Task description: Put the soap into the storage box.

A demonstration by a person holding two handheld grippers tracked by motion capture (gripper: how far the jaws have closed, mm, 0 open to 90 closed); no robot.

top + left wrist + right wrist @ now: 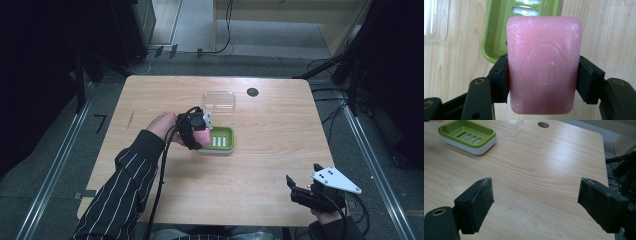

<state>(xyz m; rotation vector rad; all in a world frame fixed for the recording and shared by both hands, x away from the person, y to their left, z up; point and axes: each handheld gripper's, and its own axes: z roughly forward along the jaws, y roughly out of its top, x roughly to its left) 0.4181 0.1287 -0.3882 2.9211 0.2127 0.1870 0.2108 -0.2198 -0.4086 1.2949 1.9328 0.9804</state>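
A pink bar of soap (544,65) is clamped between the two black jaws of my left gripper (542,80); in the high view the soap (202,136) and left gripper (195,130) hover at the left rim of the green soap dish (220,140). The dish (499,30) has a slotted floor and a white base (467,136). My right gripper (535,205) stands open over bare wood near the table's front right corner (300,192), far from the dish.
A clear plastic lid (219,101) lies behind the dish, also at the left gripper view's upper left (435,20). A round cable hole (252,92) sits near the table's far edge. Cables lie on the floor to the right.
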